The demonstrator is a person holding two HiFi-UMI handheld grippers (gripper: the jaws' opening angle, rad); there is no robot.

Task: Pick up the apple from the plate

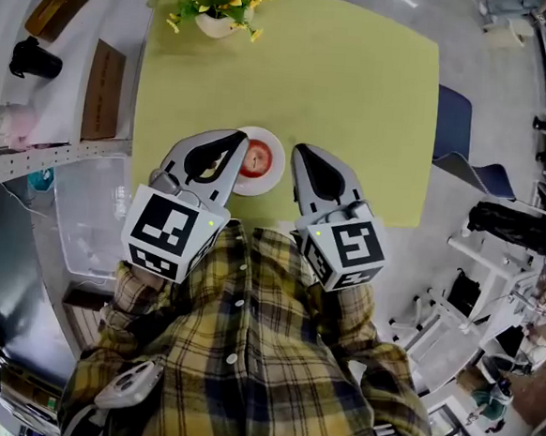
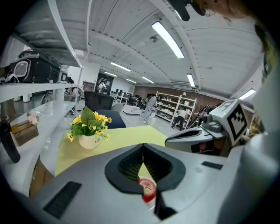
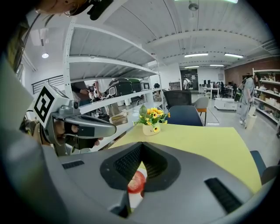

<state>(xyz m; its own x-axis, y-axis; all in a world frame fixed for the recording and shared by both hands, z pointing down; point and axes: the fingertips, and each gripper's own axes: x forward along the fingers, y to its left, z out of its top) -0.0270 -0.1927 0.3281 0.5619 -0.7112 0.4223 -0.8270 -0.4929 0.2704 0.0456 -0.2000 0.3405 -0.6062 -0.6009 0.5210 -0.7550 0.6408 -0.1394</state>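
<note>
A red apple [image 1: 255, 159] lies on a small white plate [image 1: 276, 162] near the front edge of the yellow-green table [image 1: 358, 97]. My left gripper [image 1: 241, 137] hangs just left of the plate, its tips over the plate's left rim, jaws shut with nothing in them. My right gripper [image 1: 297, 149] hovers just right of the plate, also shut and empty. In the left gripper view the apple [image 2: 148, 189] shows below the closed tips of the left gripper [image 2: 143, 145]. The right gripper view shows the apple [image 3: 136, 181] under the joined jaws of the right gripper [image 3: 141, 145].
A white pot of yellow flowers [image 1: 219, 1] stands at the table's far left corner. A white shelf [image 1: 40, 72] with a box and a black cup runs along the left, a clear plastic bin [image 1: 85, 216] below it. A blue chair [image 1: 454, 123] is on the right.
</note>
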